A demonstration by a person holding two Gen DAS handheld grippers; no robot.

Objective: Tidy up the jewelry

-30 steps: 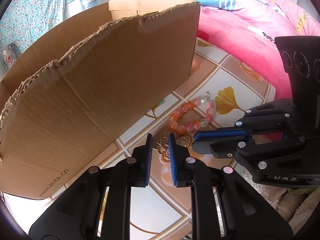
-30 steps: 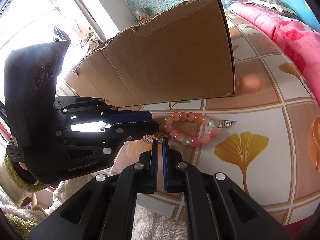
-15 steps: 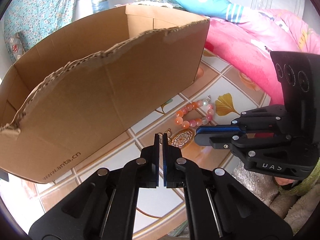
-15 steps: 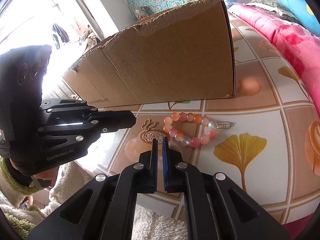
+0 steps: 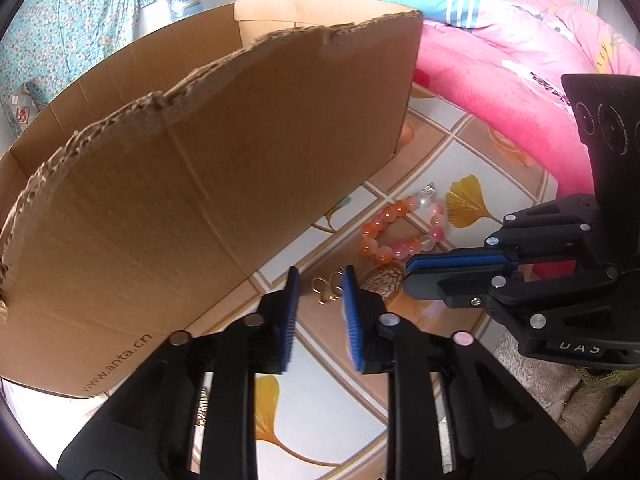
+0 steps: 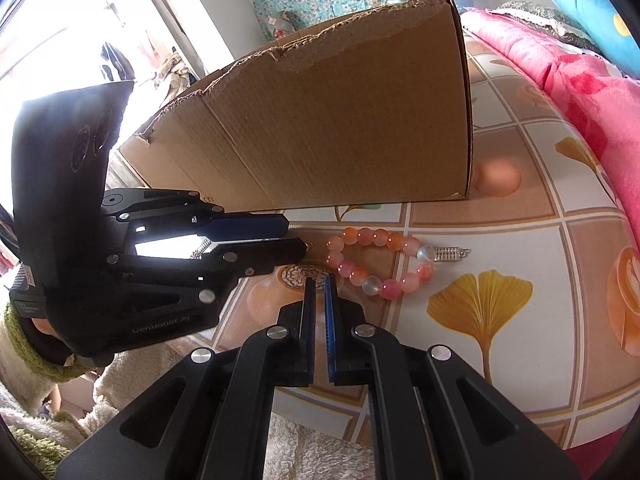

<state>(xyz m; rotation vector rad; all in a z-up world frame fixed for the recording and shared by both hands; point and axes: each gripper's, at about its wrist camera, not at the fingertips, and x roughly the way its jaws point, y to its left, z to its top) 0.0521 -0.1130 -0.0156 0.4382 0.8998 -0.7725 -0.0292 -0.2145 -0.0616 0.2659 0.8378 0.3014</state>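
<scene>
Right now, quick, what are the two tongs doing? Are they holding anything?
Left tongs: open, holding nothing, with the small gold charm lying between the tips.
Right tongs: closed, holding nothing, near the bead bracelet.

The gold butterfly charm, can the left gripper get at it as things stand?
Probably yes: the left gripper is open with the gold butterfly charm showing between its fingertips, nothing over it. The cardboard box stands close on its left.
</scene>
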